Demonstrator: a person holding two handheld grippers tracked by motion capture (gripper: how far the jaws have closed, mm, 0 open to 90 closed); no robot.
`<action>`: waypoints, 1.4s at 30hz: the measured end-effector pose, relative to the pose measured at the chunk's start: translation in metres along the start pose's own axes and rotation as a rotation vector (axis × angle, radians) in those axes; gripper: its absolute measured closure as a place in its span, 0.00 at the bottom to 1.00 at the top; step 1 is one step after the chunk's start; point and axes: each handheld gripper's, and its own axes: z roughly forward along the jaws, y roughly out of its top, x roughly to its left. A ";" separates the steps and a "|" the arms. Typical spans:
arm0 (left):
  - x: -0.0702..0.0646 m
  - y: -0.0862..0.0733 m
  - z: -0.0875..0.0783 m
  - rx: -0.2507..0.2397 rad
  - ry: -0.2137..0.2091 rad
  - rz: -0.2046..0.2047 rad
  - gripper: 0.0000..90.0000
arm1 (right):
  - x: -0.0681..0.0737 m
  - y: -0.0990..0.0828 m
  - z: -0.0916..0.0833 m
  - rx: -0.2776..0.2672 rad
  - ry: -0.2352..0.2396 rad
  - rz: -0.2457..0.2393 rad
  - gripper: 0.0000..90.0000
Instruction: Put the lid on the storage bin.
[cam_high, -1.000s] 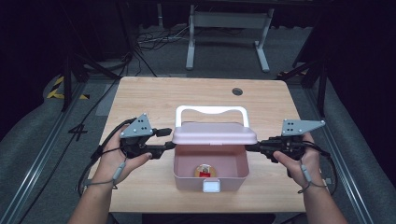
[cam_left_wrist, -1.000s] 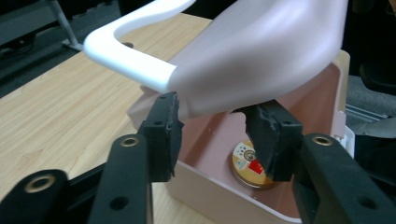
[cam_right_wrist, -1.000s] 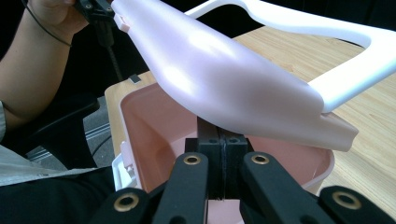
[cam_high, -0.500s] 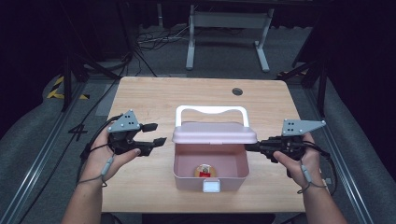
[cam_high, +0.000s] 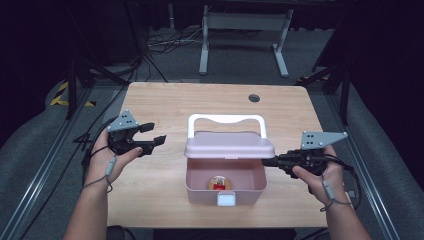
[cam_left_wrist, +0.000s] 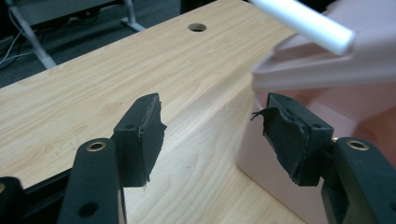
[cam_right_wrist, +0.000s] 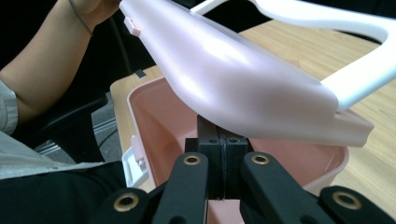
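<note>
We see a pink box (cam_high: 225, 185) standing near the middle of the wooden worktop (cam_high: 165, 100), toward its near edge. Its pink lid (cam_high: 230, 146) is raised over the far part of the box, so the inside is open to the high view, and a white handle (cam_high: 226, 120) arches over the far side of the lid. On the floor of the box lies a small round thing with a red patch (cam_high: 218, 183); we cannot tell what it is. A white latch (cam_high: 226, 200) sits on the near wall of the box.

Our right gripper (cam_high: 267, 161) reaches in from the right, and its jaws are pressed together on the right edge of the lid. In the right gripper view the two black pads (cam_right_wrist: 219, 144) meet under the lid's rim (cam_right_wrist: 261, 88), with the open box (cam_right_wrist: 154, 121) below them.

Our left gripper (cam_high: 152, 134) is to the left of the box, apart from it, above bare worktop. Its jaws have just been opening and now stand wide with nothing between them. In the left gripper view one pad (cam_left_wrist: 144, 135) stands over the wood (cam_left_wrist: 93, 79), and the other pad (cam_left_wrist: 287, 133), torn at its edge, stands in front of the box's wall (cam_left_wrist: 261, 149), under the lid's edge (cam_left_wrist: 317, 70).

In the far right part of the worktop is a round hole (cam_high: 254, 97).
</note>
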 end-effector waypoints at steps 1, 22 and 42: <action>0.002 -0.001 0.001 -0.003 0.005 -0.005 0.42 | 0.001 -0.001 0.000 0.006 -0.002 0.001 1.00; 0.024 -0.011 0.008 0.017 0.062 -0.047 0.41 | 0.005 -0.008 0.000 0.195 -0.012 0.028 1.00; 0.027 -0.015 0.014 0.053 0.039 -0.044 0.40 | 0.004 -0.014 0.005 0.374 0.020 0.034 1.00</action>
